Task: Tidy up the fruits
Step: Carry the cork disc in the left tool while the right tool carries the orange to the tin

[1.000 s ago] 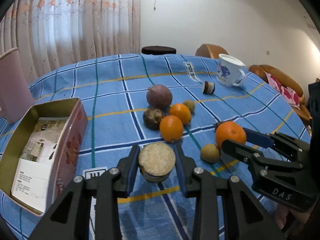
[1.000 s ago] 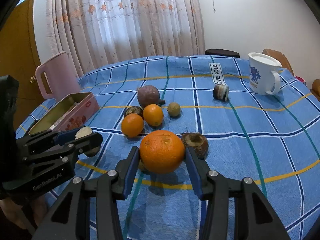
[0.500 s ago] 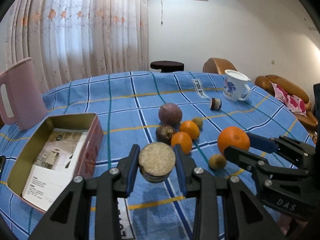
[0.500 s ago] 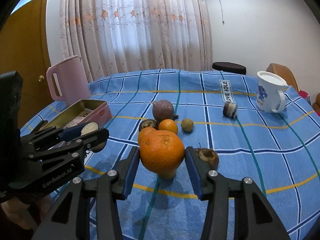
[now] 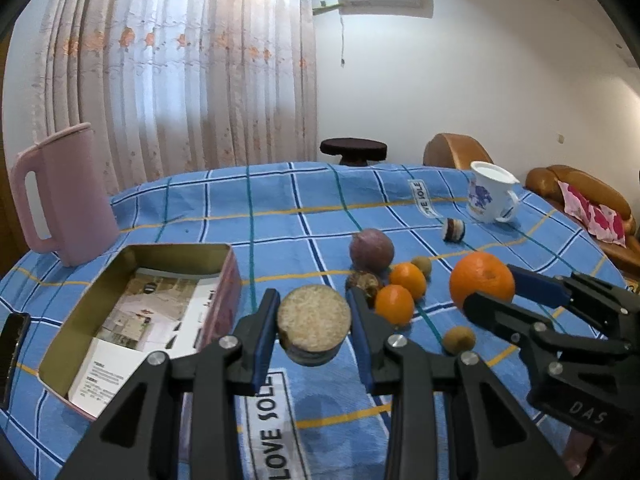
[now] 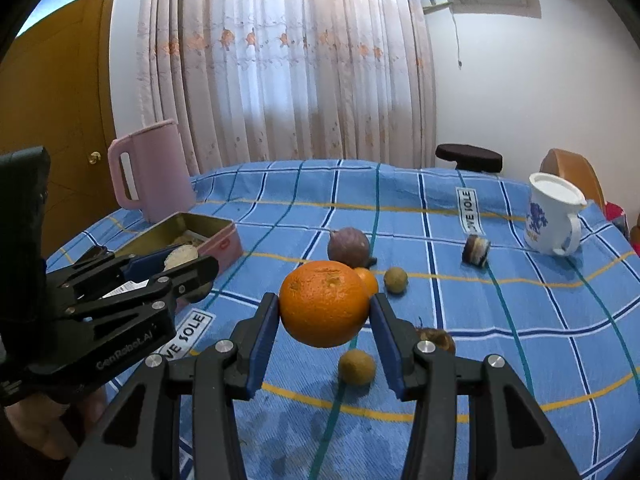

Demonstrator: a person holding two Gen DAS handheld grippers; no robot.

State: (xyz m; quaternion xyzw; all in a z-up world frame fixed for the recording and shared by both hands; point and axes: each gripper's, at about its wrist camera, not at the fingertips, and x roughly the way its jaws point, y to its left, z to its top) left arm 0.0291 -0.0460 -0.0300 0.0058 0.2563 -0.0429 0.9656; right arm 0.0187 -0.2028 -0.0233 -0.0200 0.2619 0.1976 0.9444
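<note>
My left gripper [image 5: 313,330] is shut on a cut fruit half [image 5: 314,324] with a pale, grainy face, held above the blue checked cloth beside the open pink tin [image 5: 132,312]. My right gripper [image 6: 325,322] is shut on a large orange [image 6: 325,303], also lifted; it shows in the left wrist view [image 5: 482,280]. On the cloth lie a purple round fruit [image 5: 371,249], two small oranges [image 5: 407,279], a dark fruit half [image 5: 363,282] and small brown-green fruits [image 6: 357,366].
A pink jug [image 5: 60,192] stands at the far left behind the tin. A white mug [image 5: 490,192] and a small striped object [image 5: 453,230] sit at the far right. A dark phone [image 5: 12,354] lies at the left edge. Sofa beyond the table.
Both grippers have risen with their fruit and tilted up, so the table looks lower and farther. The left gripper has moved closer to the tin.
</note>
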